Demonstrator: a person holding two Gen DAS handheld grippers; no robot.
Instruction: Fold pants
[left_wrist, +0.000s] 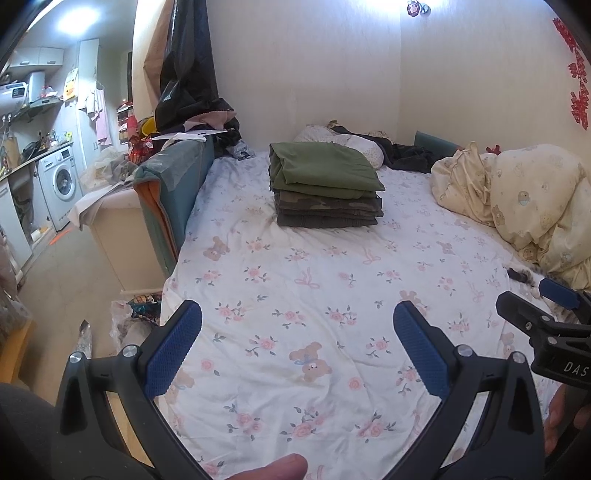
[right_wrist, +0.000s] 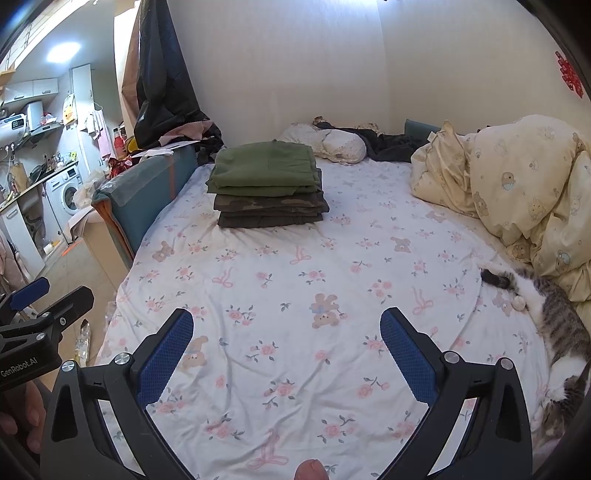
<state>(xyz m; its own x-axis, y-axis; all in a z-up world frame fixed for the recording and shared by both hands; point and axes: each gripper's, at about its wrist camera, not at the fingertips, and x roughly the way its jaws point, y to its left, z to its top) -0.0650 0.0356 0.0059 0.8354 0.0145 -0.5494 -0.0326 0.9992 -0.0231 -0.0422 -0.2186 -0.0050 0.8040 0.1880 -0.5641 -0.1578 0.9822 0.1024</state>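
Beyond both spread tongs (left_wrist: 297, 314), folded pants (left_wrist: 325, 184)

"GenRobot.AI" on left claw (right_wrist: 51, 295)

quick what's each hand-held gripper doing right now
Left hand-held gripper: open, holding nothing, above the bed sheet.
Right hand-held gripper: open, holding nothing.

Folded pants (left_wrist: 325, 184) (right_wrist: 267, 184) are stacked flat at the far side of the bed: olive-green ones on top, camouflage ones beneath, edges roughly aligned.
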